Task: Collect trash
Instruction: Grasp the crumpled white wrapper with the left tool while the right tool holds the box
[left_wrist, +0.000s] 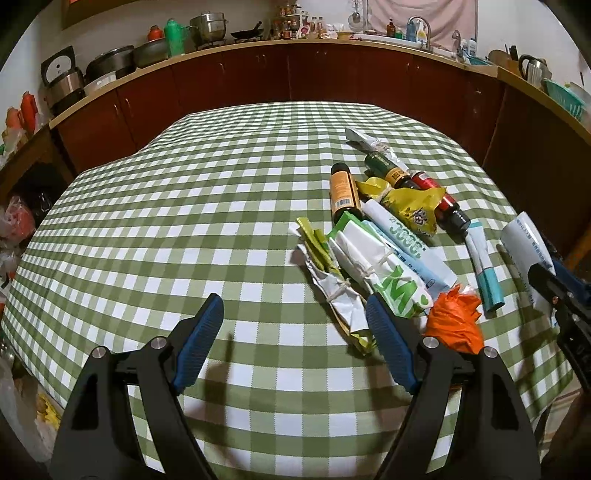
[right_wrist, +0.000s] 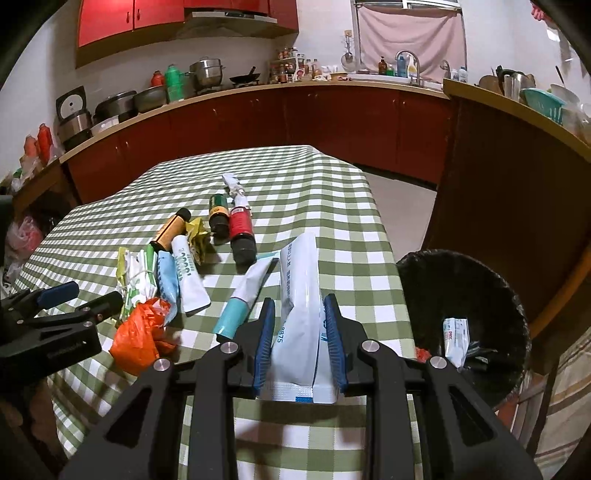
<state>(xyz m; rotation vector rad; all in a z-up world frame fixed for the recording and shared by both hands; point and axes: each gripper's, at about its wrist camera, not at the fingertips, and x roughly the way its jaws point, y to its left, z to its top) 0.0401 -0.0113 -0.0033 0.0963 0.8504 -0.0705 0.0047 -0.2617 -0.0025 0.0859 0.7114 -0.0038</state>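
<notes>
My right gripper (right_wrist: 300, 306) is shut on a white pouch with blue print (right_wrist: 299, 291), held above the table's right edge; the same pouch (left_wrist: 526, 240) shows at the far right of the left wrist view. My left gripper (left_wrist: 295, 306) stands open over the checked cloth, nothing between its fingers, its right finger beside a heap of wrappers (left_wrist: 354, 266) and a crumpled orange bag (left_wrist: 456, 321). Three small bottles (right_wrist: 236, 225) and tubes (right_wrist: 240, 295) lie on the cloth. A black-lined bin (right_wrist: 469, 317) stands right of the table with a packet (right_wrist: 456, 339) inside.
The table (left_wrist: 184, 221) has a green and white checked cloth. A kitchen counter (left_wrist: 258, 44) with pots, bottles and a sink runs along the back. A wooden cabinet (right_wrist: 498, 192) stands behind the bin. Bags lie on the floor at left (left_wrist: 14, 221).
</notes>
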